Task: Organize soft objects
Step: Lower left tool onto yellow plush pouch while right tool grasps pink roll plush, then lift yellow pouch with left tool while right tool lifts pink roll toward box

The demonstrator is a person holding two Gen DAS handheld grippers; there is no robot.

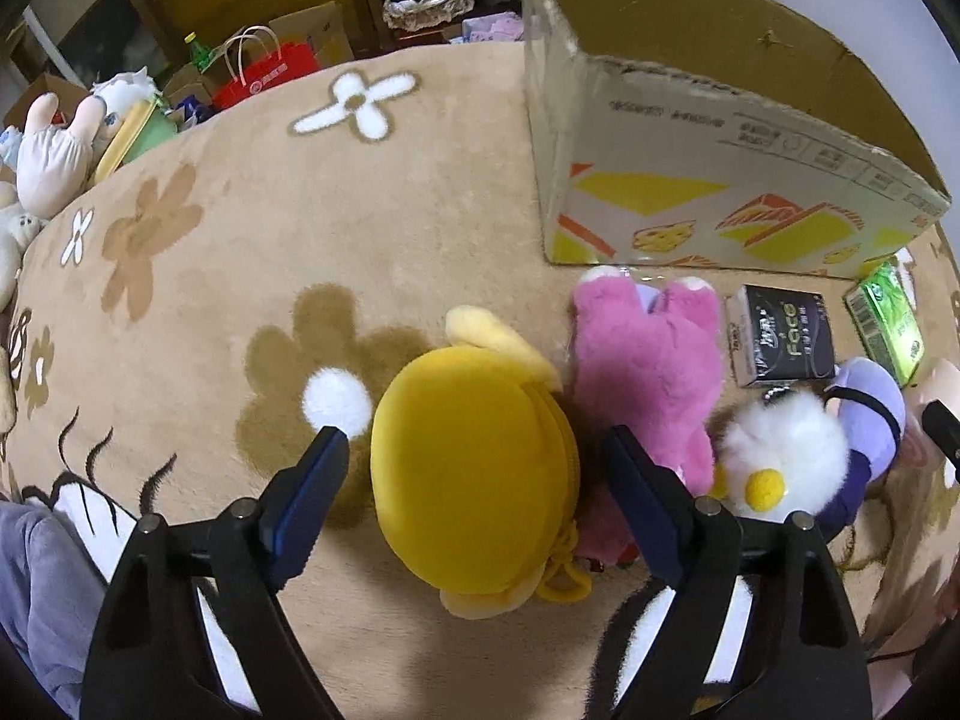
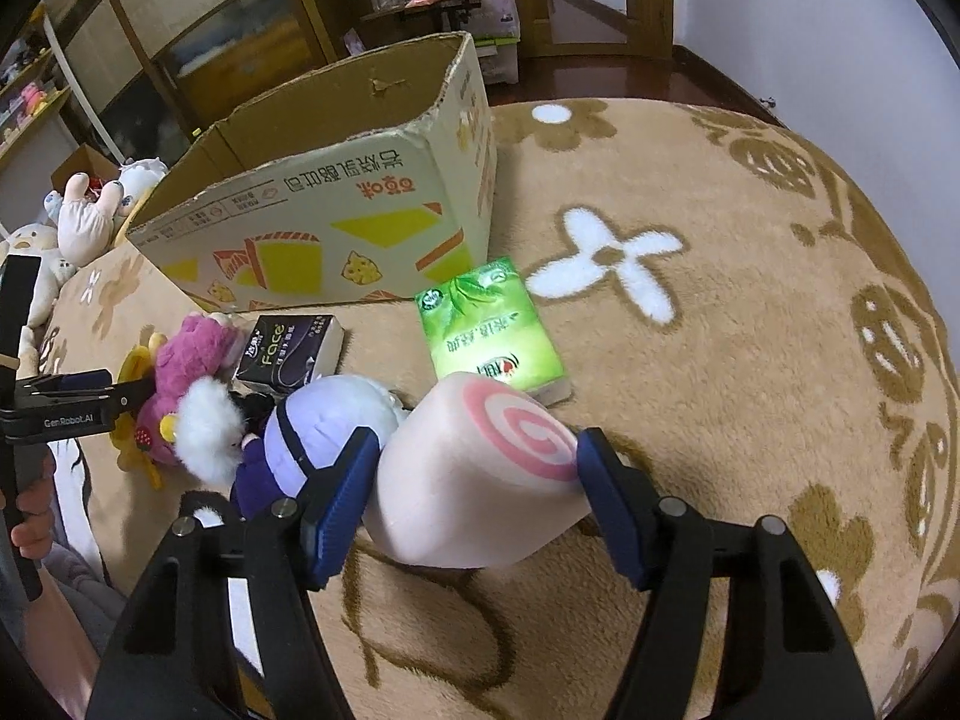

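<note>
Left wrist view: left gripper [image 1: 474, 450] is straddling the yellow plush [image 1: 474, 474], jaws spread, right gripper [image 2: 477, 468] is pinching the pink swirl cushion [image 2: 480, 474], cardboard box [image 2: 336, 222] seemingly awaiting everything.

The cardboard box's [image 1: 690, 138] inside is hidden behind its walls.

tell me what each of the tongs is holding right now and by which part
The left tongs are open around the yellow plush, not gripping it. The right tongs touch the sides of the pink swirl plush block; a firm hold cannot be told.
</note>
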